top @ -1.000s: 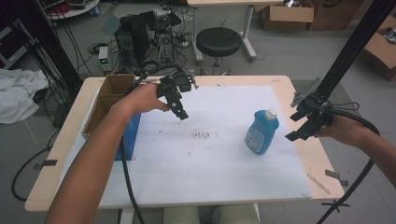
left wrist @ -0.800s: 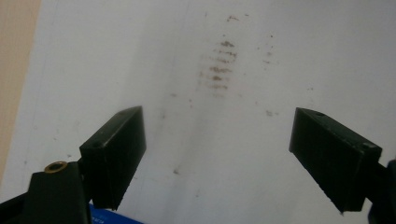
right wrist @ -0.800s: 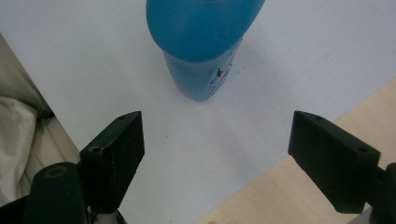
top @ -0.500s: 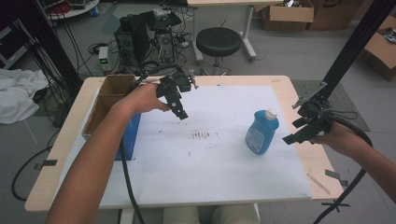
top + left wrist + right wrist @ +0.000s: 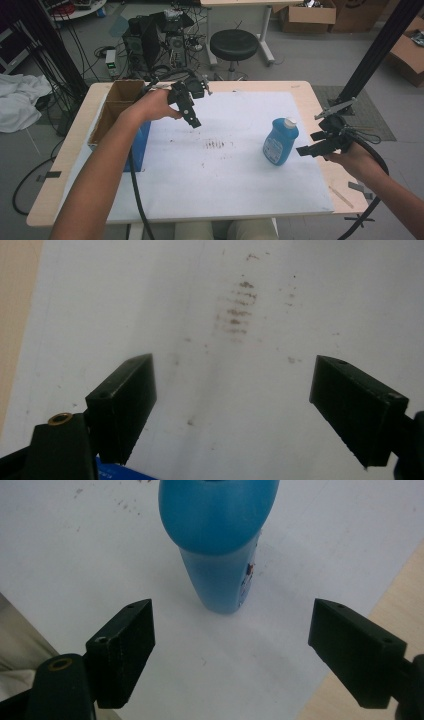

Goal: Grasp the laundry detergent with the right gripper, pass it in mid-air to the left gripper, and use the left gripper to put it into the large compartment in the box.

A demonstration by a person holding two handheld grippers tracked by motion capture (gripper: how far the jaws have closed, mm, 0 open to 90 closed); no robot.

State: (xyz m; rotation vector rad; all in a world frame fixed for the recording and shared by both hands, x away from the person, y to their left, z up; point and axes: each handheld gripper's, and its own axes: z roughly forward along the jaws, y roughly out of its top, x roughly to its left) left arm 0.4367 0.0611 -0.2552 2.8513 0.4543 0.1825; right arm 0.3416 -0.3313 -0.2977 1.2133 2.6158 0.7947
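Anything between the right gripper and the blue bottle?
Nothing visible. The right gripper sits just right of the upright blue bottle, jaws open and aimed at it, with bare white sheet between them in the right gripper view.

Open cardboard box [image 5: 114, 107] at table's [image 5: 300, 90] left edge, black stool [image 5: 234, 45] beyond

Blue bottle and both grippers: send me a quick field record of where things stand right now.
bottle: blue bottle with white cap, upright on the white sheet, right of middle
right gripper: open, beside the bottle, not touching it
left gripper: open, empty, above the sheet near the smudges
box: cardboard box at the table's left edge
bottle held: no
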